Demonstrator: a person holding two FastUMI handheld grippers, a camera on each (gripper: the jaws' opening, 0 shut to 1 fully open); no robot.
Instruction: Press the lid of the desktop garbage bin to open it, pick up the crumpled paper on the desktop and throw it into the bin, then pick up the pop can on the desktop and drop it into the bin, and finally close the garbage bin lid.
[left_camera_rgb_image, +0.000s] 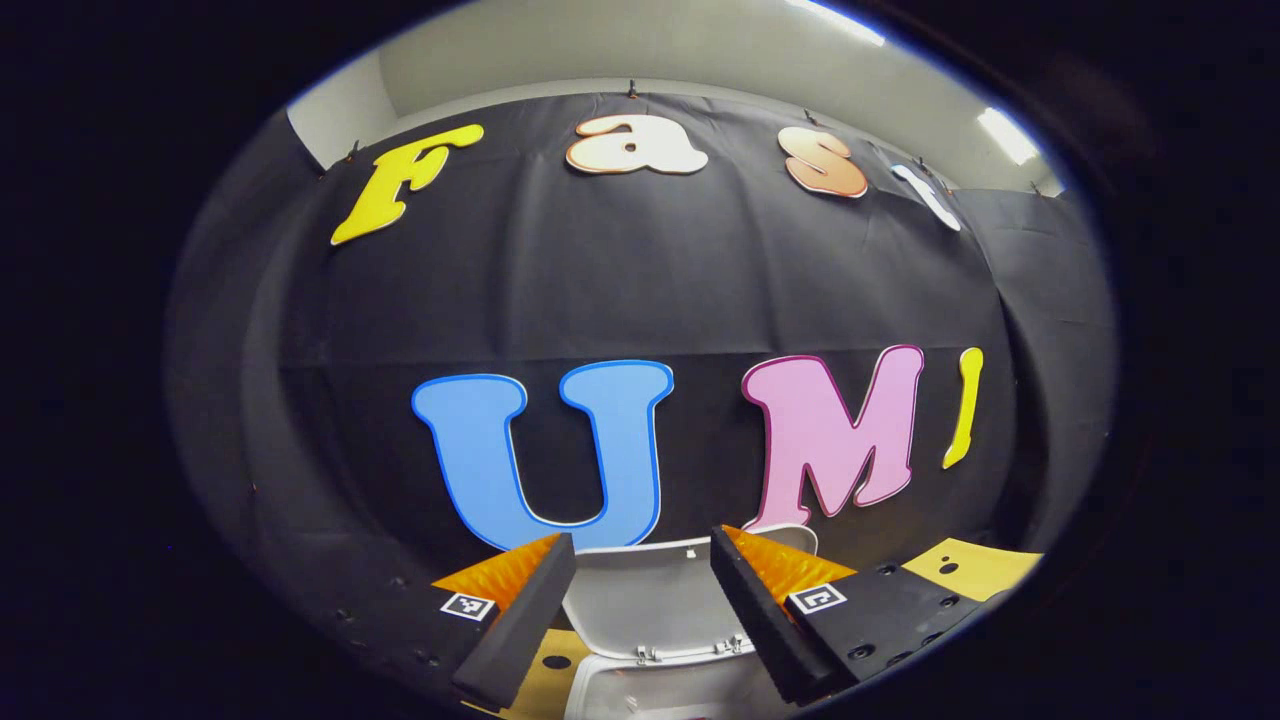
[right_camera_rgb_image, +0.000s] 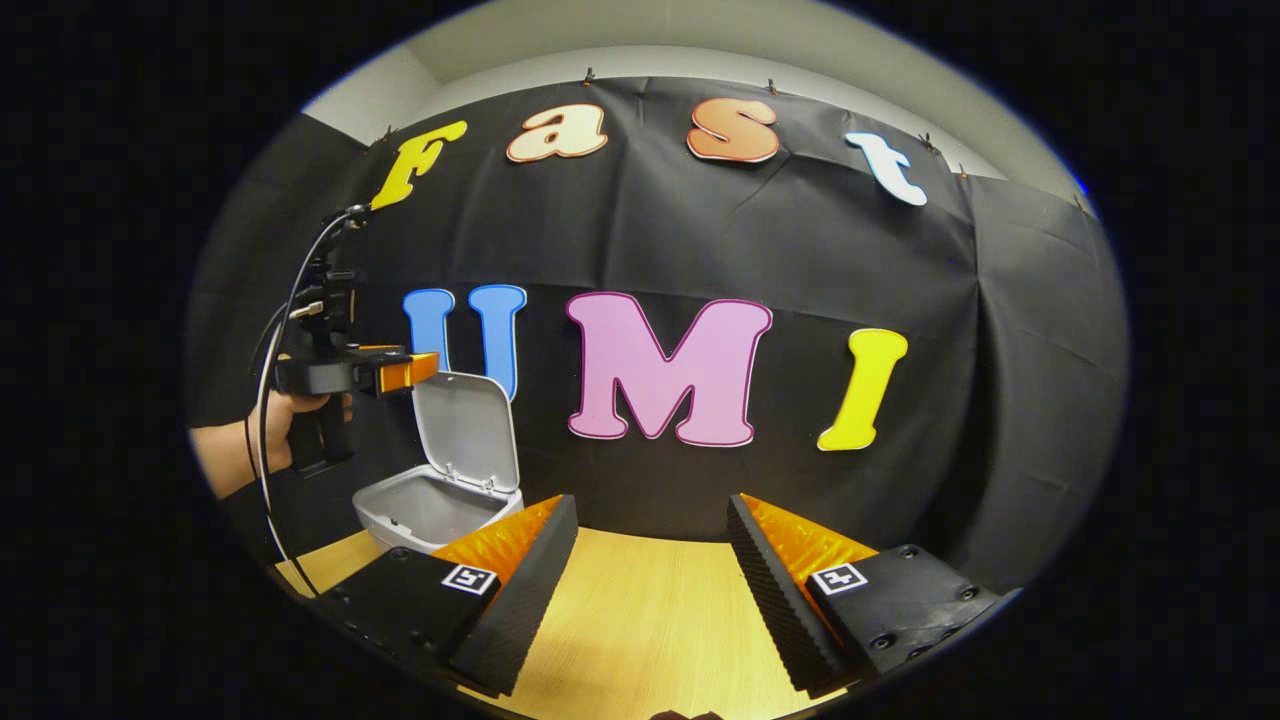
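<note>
Desktop (right_camera_rgb_image: 640, 610) before black cloth wall (right_camera_rgb_image: 760, 250)

A light wooden table (right_camera_rgb_image: 640, 610) is lying below the black cloth wall (right_camera_rgb_image: 640, 230), meeting its lower edge. A pale ceiling (left_camera_rgb_image: 700, 60) with two lit strip lights (left_camera_rgb_image: 1008, 135) is showing above that wall.

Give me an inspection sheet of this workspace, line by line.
Surface: wooden tabletop, bare where seen.
Job's things: garbage bin at the table's far edge, its lid raised upright; crumpled paper and pop can: nothing seen.
Clutter: nothing seen.
Grippers: left gripper open, level with the lid; right gripper open and empty over the table.
Cables: a cable loops down from the left gripper past the hand.
Surroundings: black cloth wall, pale wall above.
</note>
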